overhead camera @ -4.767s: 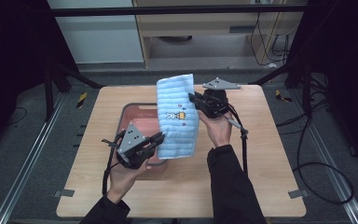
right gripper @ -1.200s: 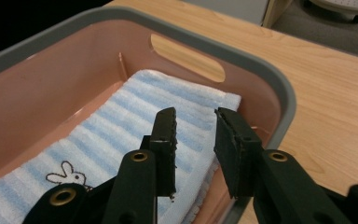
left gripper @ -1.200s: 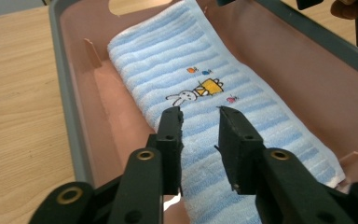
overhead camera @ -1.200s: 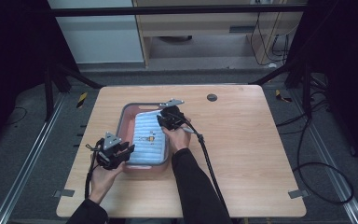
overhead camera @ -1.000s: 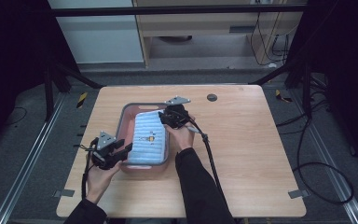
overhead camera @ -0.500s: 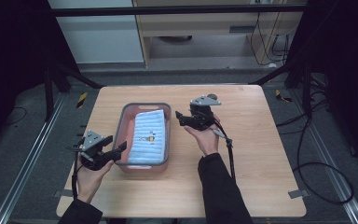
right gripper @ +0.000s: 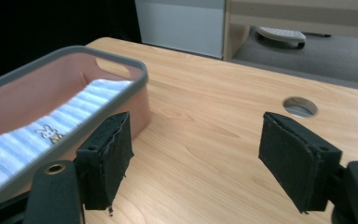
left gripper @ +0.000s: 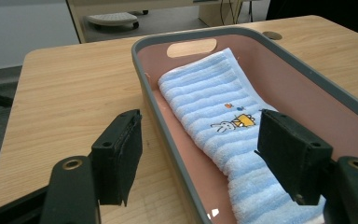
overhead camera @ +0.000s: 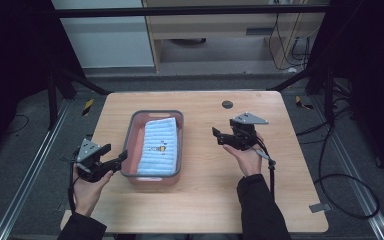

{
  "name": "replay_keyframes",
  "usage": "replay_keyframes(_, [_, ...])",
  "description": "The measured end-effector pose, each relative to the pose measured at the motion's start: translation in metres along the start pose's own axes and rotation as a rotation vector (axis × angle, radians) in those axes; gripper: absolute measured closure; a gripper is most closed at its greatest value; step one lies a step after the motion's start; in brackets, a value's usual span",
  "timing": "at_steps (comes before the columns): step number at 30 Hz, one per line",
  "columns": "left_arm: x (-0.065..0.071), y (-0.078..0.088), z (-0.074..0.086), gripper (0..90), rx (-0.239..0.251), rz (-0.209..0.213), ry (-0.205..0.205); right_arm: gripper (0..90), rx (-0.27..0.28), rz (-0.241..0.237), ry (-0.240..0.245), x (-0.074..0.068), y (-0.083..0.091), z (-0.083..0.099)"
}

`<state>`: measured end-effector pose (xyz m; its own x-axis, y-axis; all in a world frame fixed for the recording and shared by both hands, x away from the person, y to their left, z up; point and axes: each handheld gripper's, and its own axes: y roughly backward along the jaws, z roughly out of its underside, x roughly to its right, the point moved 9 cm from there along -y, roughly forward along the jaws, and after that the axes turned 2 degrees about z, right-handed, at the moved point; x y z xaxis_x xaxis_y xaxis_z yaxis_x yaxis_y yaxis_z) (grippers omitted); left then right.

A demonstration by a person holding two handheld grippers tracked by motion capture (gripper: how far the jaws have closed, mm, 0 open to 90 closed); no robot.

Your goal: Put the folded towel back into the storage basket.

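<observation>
A pink tub with a grey rim [overhead camera: 153, 114] [left gripper: 140, 70] [right gripper: 51, 58] stands left of the table's middle. A folded light-blue striped towel [overhead camera: 158, 145] [left gripper: 205, 93] [right gripper: 23, 135] with a small bunny picture lies flat inside it. My left gripper [overhead camera: 118, 159] [left gripper: 200, 135] hovers at the tub's near-left corner; its jaws have just been opening and stand open astride the rim, touching nothing. My right gripper [overhead camera: 217, 136] [right gripper: 196, 135] hangs over bare wood right of the tub, pointing at it. Its jaws have just been opening too, with nothing between them.
A round cable hole [overhead camera: 227, 104] [right gripper: 299, 106] sits in the wooden table [overhead camera: 205, 200] near its far edge. The tub has a handle slot [left gripper: 191, 47] in its far wall. Dark frame posts and floor cables surround the table.
The towel, earlier held up over the tub by both grippers, now lies in it. Both jaws have opened. The right gripper moved right, away from the tub; the left drew back leftward.
</observation>
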<state>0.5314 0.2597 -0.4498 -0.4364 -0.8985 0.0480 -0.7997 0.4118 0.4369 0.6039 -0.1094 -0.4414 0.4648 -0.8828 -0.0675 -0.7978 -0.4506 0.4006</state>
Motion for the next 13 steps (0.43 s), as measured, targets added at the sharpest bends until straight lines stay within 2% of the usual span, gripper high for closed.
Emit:
replay_keyframes(9, [-0.013, 0.0, 0.006, 29.5, -0.001, -0.021, 0.005, 22.4, -0.007, 0.04, -0.018, 0.028, 0.026, 0.024])
replay_keyframes(13, [-0.016, 0.001, 0.007, 30.2, -0.001, -0.027, 0.002, 22.3, -0.018, 0.051, -0.013, 0.036, 0.034, 0.032])
